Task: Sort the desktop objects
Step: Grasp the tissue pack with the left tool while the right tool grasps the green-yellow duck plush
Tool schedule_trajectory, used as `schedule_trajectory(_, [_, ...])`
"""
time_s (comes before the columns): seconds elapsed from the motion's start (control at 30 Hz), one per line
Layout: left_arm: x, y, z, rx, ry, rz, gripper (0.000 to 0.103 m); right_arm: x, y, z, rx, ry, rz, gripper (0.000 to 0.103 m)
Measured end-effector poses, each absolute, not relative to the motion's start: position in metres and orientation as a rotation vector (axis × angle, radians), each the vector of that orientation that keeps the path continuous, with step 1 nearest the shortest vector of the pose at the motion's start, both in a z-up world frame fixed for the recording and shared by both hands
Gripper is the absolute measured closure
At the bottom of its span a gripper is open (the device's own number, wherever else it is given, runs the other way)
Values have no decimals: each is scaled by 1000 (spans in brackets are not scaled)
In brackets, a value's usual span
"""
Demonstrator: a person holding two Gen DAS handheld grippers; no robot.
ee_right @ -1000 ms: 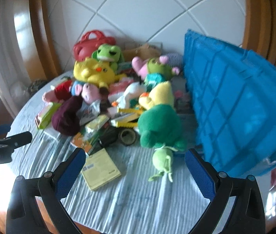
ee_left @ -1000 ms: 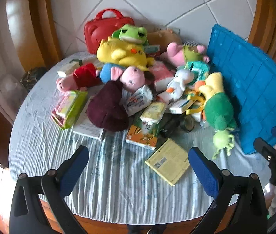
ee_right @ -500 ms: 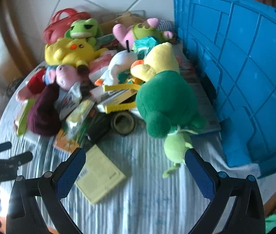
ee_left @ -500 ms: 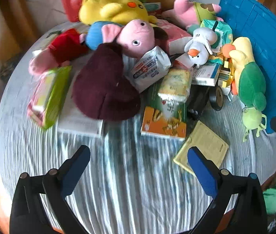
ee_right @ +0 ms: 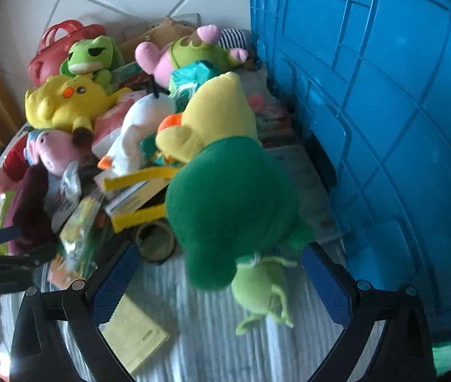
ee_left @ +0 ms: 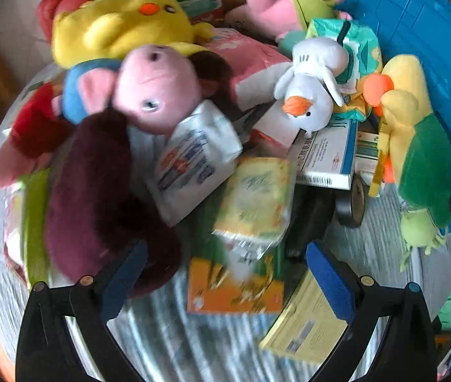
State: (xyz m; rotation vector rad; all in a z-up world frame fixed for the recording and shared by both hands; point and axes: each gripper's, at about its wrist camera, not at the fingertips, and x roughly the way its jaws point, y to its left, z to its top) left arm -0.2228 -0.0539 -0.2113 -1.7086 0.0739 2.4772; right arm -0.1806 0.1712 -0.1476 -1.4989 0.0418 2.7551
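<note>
A heap of plush toys and packets covers the round table. My left gripper [ee_left: 225, 273] is open and empty, low over an orange-green box [ee_left: 235, 289] and a yellow-green packet [ee_left: 254, 200], with a maroon plush [ee_left: 98, 197] at its left finger. My right gripper [ee_right: 219, 280] is open and empty, its fingers on either side of the tail end of a green and yellow plush [ee_right: 225, 191]. The blue crate [ee_right: 384, 127] stands at the right. A yellow booklet [ee_right: 133, 337] lies near my right gripper's left finger; it also shows in the left wrist view [ee_left: 305, 328].
A pink pig plush [ee_left: 155, 95], yellow plush [ee_left: 120, 28], white duck plush [ee_left: 311, 82], white packet [ee_left: 193, 159], medicine box [ee_left: 327, 156] and tape roll [ee_right: 157, 242] crowd the heap. A red bag [ee_right: 56, 47] sits at the back. The striped tablecloth [ee_right: 209, 334] shows in front.
Both grippers have moved forward and down toward the heap. The left one now hovers over the packets; the right one has closed in around the green plush's tail end.
</note>
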Motion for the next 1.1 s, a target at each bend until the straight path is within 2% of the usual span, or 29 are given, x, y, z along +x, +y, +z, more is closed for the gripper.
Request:
schedule_trajectory(0.2, [-250, -30, -235, -1750, 119, 2446, 2, -208, 177, -163, -1536, 18, 2736, 0])
schedule_trajectory(0.3, [-259, -30, -244, -1767, 112, 2456, 8, -218, 178, -173, -1562, 12, 2731, 0])
schedule_trajectory(0.53, [-271, -27, -260, -1790, 168, 2485, 9, -242, 181, -191, -1595, 10, 2730, 0])
schedule_trajectory(0.63, [-274, -25, -254, -1760, 158, 2501, 20, -252, 184, -200, -1590, -4, 2710, 0])
schedule_trajectory(0.7, [-272, -22, -247, -1721, 149, 2494, 49, -258, 189, -207, -1568, -35, 2678, 0])
schedule_trajectory(0.77, [-272, -21, -241, -1703, 126, 2480, 57, -260, 192, -210, -1529, -20, 2667, 0])
schedule_trajectory(0.83, [-272, -25, -239, -1707, 100, 2474, 60, -258, 189, -212, -1511, -37, 2675, 0])
schedule_trajectory(0.87, [-272, -27, -238, -1712, 87, 2472, 67, -255, 186, -211, -1511, -65, 2684, 3])
schedule_trajectory(0.9, [-271, -31, -237, -1716, 70, 2471, 69, -253, 182, -210, -1510, -92, 2694, 10])
schedule_trajectory(0.93, [-270, -35, -236, -1717, 48, 2469, 69, -250, 179, -208, -1517, -91, 2711, 12])
schedule_trajectory(1.1, [-261, -53, -223, -1710, 17, 2488, 69, -220, 173, -192, -1635, 154, 2838, 17])
